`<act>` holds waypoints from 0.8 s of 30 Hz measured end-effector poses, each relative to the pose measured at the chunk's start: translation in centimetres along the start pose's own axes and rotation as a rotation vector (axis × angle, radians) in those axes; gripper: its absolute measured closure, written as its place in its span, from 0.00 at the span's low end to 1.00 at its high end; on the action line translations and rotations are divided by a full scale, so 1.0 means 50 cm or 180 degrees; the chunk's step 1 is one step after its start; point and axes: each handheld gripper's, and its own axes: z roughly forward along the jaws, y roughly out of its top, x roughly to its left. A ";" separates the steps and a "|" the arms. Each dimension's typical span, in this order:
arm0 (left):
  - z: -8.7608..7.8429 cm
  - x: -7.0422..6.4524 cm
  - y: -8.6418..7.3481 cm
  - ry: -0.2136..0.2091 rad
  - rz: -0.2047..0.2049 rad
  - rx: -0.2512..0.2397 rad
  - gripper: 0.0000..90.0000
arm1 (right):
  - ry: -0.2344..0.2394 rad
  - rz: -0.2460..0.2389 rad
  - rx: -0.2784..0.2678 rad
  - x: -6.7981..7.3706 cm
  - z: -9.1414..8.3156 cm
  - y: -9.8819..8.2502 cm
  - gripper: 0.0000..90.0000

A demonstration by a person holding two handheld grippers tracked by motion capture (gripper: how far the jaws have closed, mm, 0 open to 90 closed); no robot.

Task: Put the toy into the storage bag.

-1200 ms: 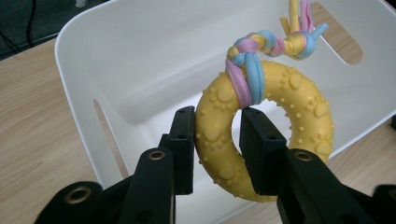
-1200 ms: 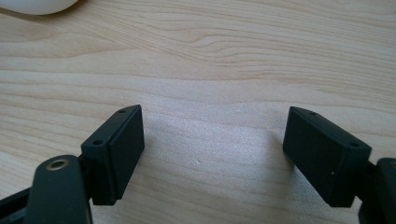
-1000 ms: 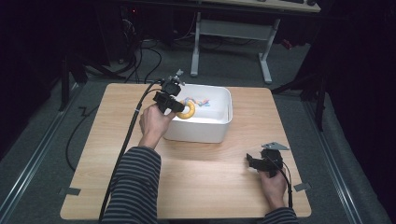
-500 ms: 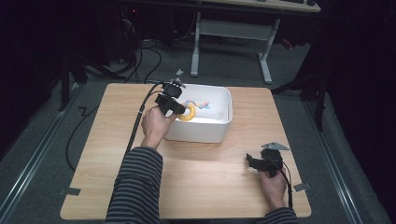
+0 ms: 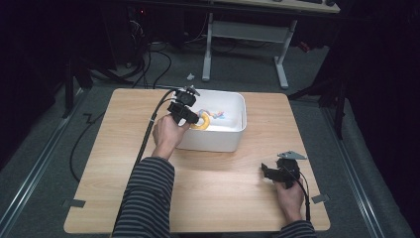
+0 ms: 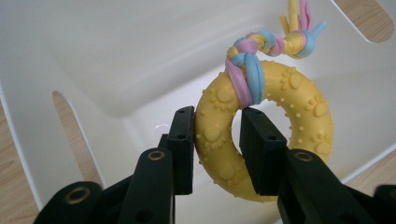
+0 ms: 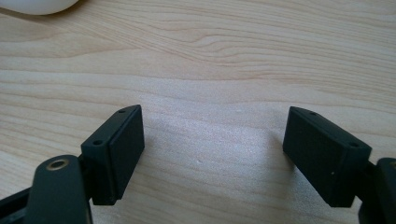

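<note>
Left gripper (image 6: 212,149), jaws closed across the band of a yellow nubbed rubber ring toy (image 6: 266,135) with a braided pastel rope (image 6: 261,46), held inside the white plastic bin (image 5: 233,136) at the table's far centre. Right gripper (image 7: 219,154), jaws wide apart and empty, rests near right on the light wooden table (image 5: 223,188). Step judged: either lifting out or placing; the next move calls for clearing the bin wall or releasing.

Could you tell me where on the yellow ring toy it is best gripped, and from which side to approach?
Grip the yellow ring toy across its band, one jaw through the hole and one outside, as the left claw holds it now, coming from above into the white bin. The plain band below the braided rope looks a firmer hold than the rope.
</note>
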 end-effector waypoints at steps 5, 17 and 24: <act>0.003 0.000 -0.001 -0.0007 -0.0003 0.0014 0.74 | 0.0001 -0.0003 0.0000 0.000 0.000 0.000 0.23; -0.009 0.008 -0.012 -0.0099 -0.0091 -0.0127 0.59 | 0.0007 -0.0007 -0.0002 0.000 0.000 0.000 0.23; -0.051 0.017 -0.020 -0.0092 -0.0115 -0.0339 0.53 | 0.0016 -0.0014 -0.0006 0.001 0.000 0.000 0.23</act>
